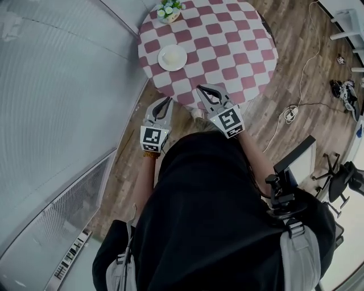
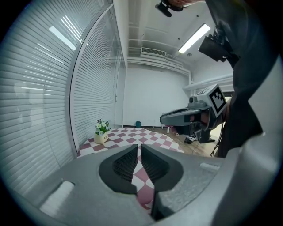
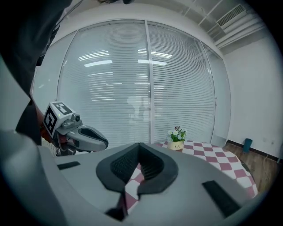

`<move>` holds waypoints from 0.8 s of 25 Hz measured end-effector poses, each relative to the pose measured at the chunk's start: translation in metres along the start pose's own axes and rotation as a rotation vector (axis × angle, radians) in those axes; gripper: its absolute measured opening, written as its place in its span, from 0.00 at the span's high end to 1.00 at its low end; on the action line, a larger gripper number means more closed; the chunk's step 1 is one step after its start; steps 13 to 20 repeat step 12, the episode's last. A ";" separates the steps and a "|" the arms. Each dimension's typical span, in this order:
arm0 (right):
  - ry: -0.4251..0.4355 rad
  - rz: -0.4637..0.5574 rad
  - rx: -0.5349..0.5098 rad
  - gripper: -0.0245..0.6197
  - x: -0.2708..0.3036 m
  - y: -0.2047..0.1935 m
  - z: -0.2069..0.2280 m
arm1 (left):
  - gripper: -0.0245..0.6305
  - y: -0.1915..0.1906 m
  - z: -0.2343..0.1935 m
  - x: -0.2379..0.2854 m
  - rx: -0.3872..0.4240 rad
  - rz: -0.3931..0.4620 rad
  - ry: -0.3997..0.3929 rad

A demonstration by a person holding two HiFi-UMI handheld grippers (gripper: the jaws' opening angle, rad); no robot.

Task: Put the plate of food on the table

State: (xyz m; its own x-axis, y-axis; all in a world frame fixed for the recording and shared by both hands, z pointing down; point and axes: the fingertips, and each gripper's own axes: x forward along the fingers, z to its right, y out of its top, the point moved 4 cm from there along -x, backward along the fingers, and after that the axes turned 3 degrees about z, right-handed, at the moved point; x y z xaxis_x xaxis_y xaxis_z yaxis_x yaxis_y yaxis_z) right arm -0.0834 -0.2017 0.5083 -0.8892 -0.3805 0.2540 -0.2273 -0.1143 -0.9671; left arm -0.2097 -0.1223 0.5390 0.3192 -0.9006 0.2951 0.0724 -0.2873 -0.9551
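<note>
Already the white round plate of pale food point(image 1: 172, 57) sits on the round table w/ red-and-white checked cloth point(image 1: 227, 51), at approx 9 o'clock on the top, just inside the rim and apart from everything else. A small pot of white flowers point(image 1: 169, 11) stands at the 11 o'clock edge. The rest of the cloth is bare.

Left gripper point(image 1: 166, 103) hangs over the wood-plank floor point(image 1: 296, 74) just off the table's 7 o'clock edge, tips aimed at the table. In the left gripper view its jaws point(image 2: 139, 148) are together, only a slit between the ribbed pads, w/ nothing in them.

Right gripper point(image 1: 203, 90) is at 6 o'clock, its tips over the near rim of the cloth. In the right gripper view its jaws point(image 3: 139, 146) meet at the tips, nothing held.

Both grippers are well apart from the plate.

A glass wall w/ white slatted blinds point(image 1: 57, 85) runs close along the table's 9 o'clock side, leaving a narrow strip of floor. At 3 o'clock the floor is open, w/ a coiled white cable point(image 1: 290, 113) lying on it.
</note>
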 end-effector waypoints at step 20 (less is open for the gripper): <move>0.016 -0.022 0.037 0.95 0.021 -0.005 0.019 | 0.92 -0.001 -0.004 0.015 -0.015 -0.039 0.006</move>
